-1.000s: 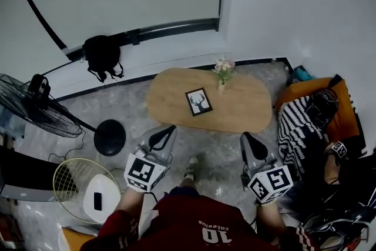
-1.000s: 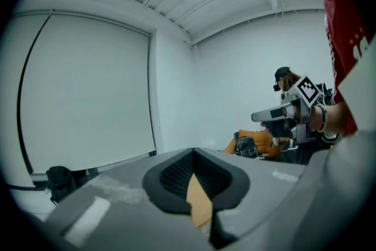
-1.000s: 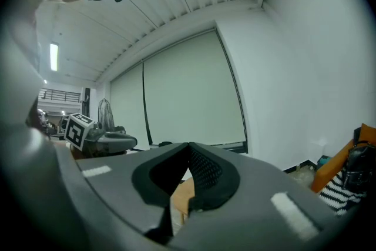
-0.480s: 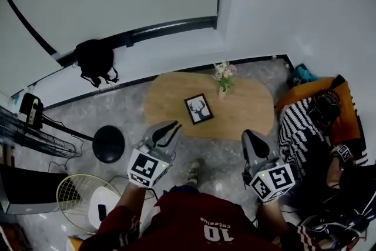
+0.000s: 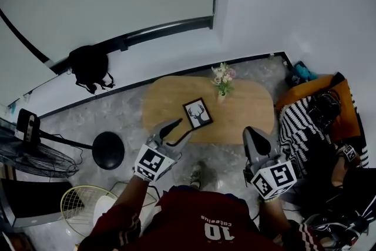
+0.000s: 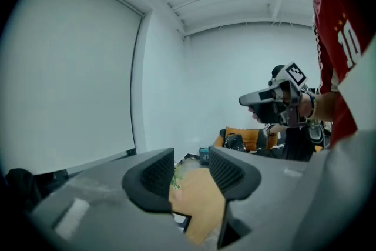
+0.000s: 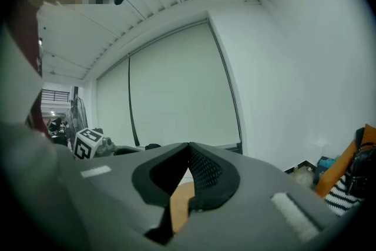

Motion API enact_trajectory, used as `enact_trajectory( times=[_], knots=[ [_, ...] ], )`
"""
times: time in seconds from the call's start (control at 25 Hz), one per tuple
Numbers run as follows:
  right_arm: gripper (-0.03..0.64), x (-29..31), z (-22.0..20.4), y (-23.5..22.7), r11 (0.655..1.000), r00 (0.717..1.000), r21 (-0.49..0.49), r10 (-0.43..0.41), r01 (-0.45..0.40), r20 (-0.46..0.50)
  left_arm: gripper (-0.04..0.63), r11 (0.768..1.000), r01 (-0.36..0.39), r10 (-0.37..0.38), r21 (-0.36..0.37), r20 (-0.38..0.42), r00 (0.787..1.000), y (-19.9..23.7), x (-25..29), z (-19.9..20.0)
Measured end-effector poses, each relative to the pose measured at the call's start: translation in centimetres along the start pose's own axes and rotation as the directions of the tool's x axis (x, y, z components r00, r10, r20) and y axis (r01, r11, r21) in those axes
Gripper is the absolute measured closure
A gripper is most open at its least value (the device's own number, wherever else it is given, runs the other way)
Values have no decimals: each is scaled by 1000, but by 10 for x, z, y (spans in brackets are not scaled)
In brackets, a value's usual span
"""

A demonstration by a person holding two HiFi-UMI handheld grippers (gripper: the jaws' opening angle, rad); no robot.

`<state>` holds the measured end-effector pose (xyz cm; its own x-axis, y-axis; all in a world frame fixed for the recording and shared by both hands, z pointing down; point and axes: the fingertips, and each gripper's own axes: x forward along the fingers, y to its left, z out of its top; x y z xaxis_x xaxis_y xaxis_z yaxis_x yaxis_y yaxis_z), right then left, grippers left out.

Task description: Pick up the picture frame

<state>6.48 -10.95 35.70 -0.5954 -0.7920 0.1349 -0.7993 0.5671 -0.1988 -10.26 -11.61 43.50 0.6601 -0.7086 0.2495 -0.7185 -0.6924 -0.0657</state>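
The picture frame (image 5: 198, 113), black with a deer print, lies flat on the oval wooden table (image 5: 247, 110), left of centre. In the left gripper view only its corner (image 6: 180, 221) shows below the jaws. My left gripper (image 5: 181, 129) hovers at the table's near edge, just short of the frame. Its jaws are opening, with nothing between them. Through the gap of the left gripper (image 6: 191, 171) I see the tabletop and flowers. My right gripper (image 5: 251, 137) is shut and empty over the floor at the table's near right edge; its tips (image 7: 189, 147) touch.
A small vase of flowers (image 5: 222, 77) stands on the table behind the frame. On the floor are a black round base (image 5: 108, 150) to the left, a black bag (image 5: 88, 65) by the wall, and an orange seat with striped cloth (image 5: 305, 111) to the right.
Both grippers have moved forward toward the table. The left gripper's jaws have gone from shut to wide apart. The right gripper's jaws stay together.
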Motion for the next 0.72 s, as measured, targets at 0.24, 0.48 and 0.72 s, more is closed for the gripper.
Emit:
enact_trajectory(
  times=[0.24, 0.48, 0.72],
  knots=[
    [614, 25, -5, -18, 999, 999, 18, -46, 46, -1, 419, 985, 71, -83, -160, -72, 994, 23, 39, -54],
    [614, 43, -28, -47, 993, 993, 32, -114, 115, -30, 419, 987, 92, -109, -134, -128, 986, 39, 78, -112],
    [614, 54, -60, -66, 986, 984, 48, -155, 160, -92, 419, 989, 113, -127, -97, -153, 980, 46, 117, -158]
  ],
)
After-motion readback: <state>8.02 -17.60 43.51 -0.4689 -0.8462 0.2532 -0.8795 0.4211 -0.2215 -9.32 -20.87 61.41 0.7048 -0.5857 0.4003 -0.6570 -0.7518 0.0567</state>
